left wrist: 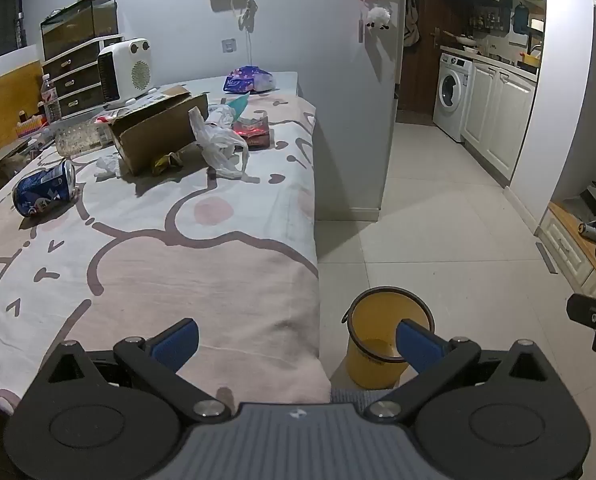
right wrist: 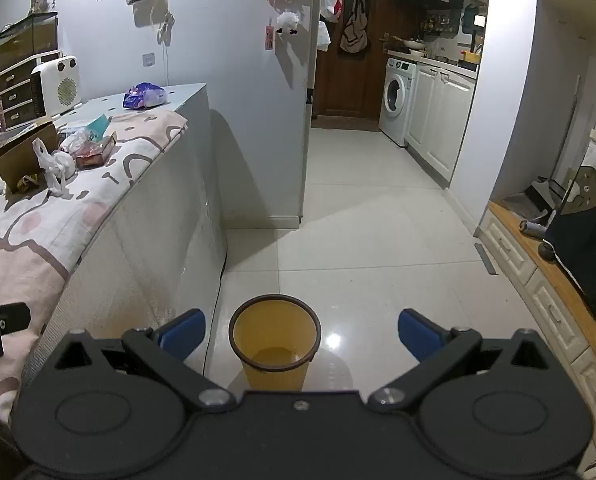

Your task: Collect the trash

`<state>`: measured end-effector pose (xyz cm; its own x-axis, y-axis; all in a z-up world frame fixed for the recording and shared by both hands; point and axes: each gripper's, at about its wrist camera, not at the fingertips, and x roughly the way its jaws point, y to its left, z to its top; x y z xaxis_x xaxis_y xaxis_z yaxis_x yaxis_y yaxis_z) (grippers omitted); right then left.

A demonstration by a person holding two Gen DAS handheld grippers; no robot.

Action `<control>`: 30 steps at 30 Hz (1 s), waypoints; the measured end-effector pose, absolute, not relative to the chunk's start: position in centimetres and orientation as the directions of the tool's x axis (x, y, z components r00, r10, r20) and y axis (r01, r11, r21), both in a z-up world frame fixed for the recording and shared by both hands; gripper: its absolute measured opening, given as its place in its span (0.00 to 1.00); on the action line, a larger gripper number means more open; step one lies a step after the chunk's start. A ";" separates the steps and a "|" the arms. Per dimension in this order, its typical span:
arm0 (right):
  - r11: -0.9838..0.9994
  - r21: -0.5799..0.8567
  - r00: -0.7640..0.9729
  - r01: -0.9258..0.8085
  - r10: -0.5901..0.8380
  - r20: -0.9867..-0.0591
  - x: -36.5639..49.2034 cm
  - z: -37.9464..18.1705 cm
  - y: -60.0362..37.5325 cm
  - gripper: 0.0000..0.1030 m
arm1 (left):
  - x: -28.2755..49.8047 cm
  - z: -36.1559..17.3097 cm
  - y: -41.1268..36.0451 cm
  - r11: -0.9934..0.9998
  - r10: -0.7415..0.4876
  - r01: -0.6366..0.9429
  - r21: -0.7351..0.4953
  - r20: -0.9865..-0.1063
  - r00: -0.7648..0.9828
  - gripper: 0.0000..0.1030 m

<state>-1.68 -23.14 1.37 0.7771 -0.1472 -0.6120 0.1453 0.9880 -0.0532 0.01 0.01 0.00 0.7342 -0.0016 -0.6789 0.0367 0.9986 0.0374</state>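
A yellow bin [left wrist: 378, 344] [right wrist: 274, 340] with a dark rim stands on the tiled floor beside the table. On the table's pink cloth [left wrist: 177, 264] lie a blue can [left wrist: 43, 194] on its side, a white plastic bag [left wrist: 219, 142], a crumpled tissue [left wrist: 106, 166], a yellowish wrapper [left wrist: 166, 162] and a red packet [left wrist: 253, 130]. My left gripper [left wrist: 295, 344] is open and empty over the table's near edge. My right gripper [right wrist: 301, 334] is open and empty above the bin, which looks empty.
An open cardboard box [left wrist: 153, 128], a clear bottle [left wrist: 79, 140], a white heater [left wrist: 123, 70], drawers [left wrist: 71, 80] and a purple packet [left wrist: 247, 79] sit on the table. A wall corner [left wrist: 382, 120] stands beyond; a kitchen with a washing machine [right wrist: 396, 100] lies further back.
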 end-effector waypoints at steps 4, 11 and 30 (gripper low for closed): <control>0.988 -0.054 0.779 0.147 -0.149 -0.609 -1.8 1.5 -23.1 1.00 | 0.0 0.0 0.0 0.999 0.000 0.036 0.039 -0.678 0.735 1.00; 0.988 -0.054 0.776 0.147 -0.149 -0.613 -1.8 1.4 -23.0 1.00 | 0.0 0.0 0.0 0.999 -0.002 0.037 0.037 -0.676 0.737 1.00; 0.988 -0.055 0.776 0.146 -0.149 -0.613 -2.0 1.4 -22.8 1.00 | -0.2 0.2 0.1 0.999 -0.006 0.040 0.035 -0.677 0.736 1.00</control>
<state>-1.97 -22.84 1.43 0.7761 -0.1486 -0.6128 0.1460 0.9878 -0.0547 -0.18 0.07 0.18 0.7361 -0.0057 -0.6768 0.0398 0.9986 0.0349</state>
